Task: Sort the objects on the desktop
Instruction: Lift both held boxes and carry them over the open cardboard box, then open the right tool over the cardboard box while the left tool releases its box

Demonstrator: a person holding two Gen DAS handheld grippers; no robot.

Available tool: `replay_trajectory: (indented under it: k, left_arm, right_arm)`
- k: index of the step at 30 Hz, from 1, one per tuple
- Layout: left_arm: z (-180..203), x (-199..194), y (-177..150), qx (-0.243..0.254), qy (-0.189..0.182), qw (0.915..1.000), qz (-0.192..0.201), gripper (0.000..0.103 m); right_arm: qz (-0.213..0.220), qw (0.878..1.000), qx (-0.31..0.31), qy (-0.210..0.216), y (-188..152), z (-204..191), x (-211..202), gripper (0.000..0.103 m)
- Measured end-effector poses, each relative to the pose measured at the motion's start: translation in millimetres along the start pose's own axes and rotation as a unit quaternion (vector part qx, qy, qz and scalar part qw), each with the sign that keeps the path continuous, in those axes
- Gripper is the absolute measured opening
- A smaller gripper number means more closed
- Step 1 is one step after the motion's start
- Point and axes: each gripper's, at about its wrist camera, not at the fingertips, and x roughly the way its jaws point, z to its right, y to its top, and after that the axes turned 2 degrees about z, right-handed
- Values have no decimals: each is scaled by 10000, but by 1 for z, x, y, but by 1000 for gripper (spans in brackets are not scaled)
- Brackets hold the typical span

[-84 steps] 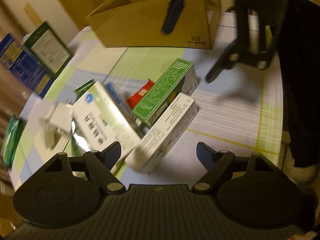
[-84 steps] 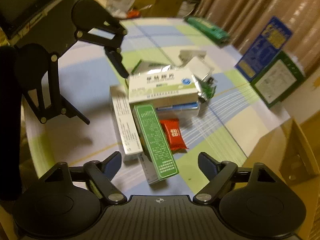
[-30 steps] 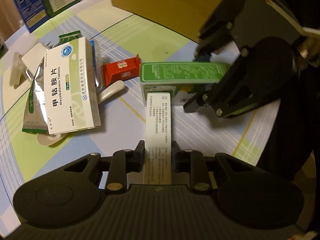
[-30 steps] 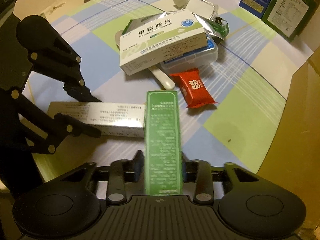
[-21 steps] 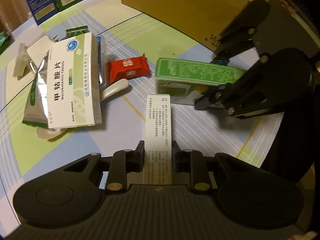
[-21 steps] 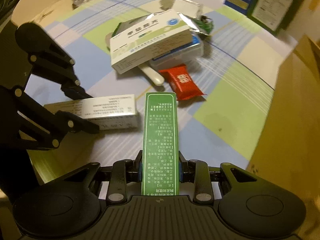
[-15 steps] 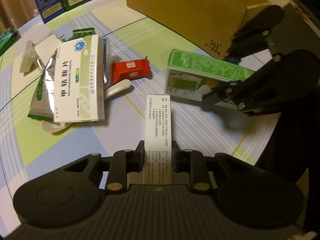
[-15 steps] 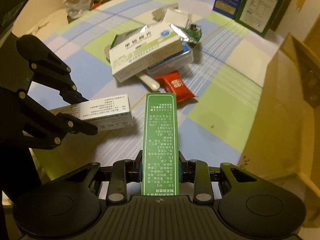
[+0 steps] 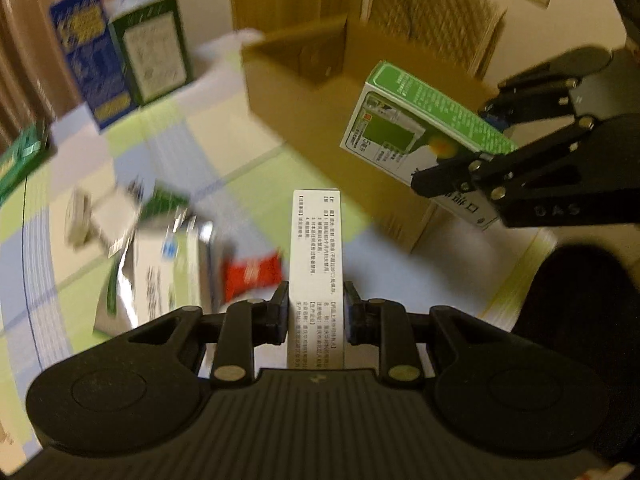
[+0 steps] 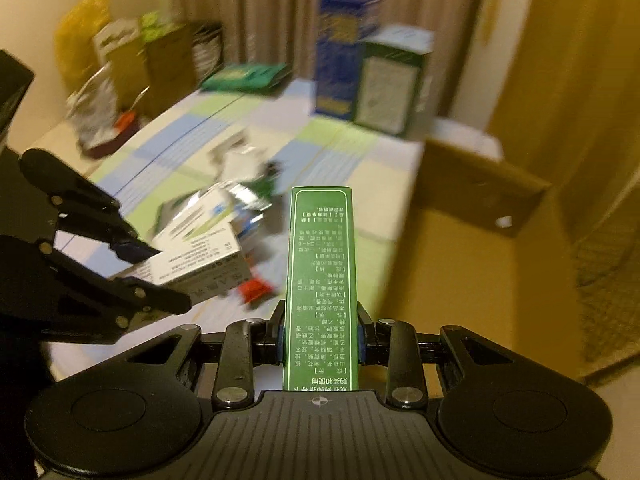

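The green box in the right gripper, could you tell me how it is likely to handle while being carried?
Green box: probably stiff, its edges stay straight. Likely light, as it juts far beyond the right gripper without sagging. Its glossy card may slip.

The left gripper (image 9: 316,316) is clamped on the narrow sides of a white box (image 9: 317,252) and points steeply down. The right gripper (image 10: 320,340) also points down and grips a green box (image 10: 321,280) between its pads, above the tabletop.
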Motion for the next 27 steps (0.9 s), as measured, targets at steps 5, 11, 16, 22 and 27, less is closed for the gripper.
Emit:
replay_trajectory:
  k: [5, 11, 16, 22, 27]
  left_arm:
    - [22, 5, 53, -159, -166, 9995, 227, 21]
    - [40, 36, 99, -594, -435, 9969, 274, 21]
    - [51, 63, 127, -870, -515, 9945, 272, 21]
    - [65, 93, 142, -925, -536, 9941, 178, 21]
    - [67, 112, 144, -1087, -521, 9926, 137, 26]
  right_arm:
    - [55, 9982, 453, -391, 9, 57, -18, 28]
    - [-14, 9943, 847, -653, 14, 115, -15, 28]
    - [-86, 9918, 1086, -670, 9, 144, -5, 28]
    - [-234, 9894, 1285, -638, 2, 168, 18, 28]
    - [-213, 9869, 1490, -580, 0, 181, 30, 28]
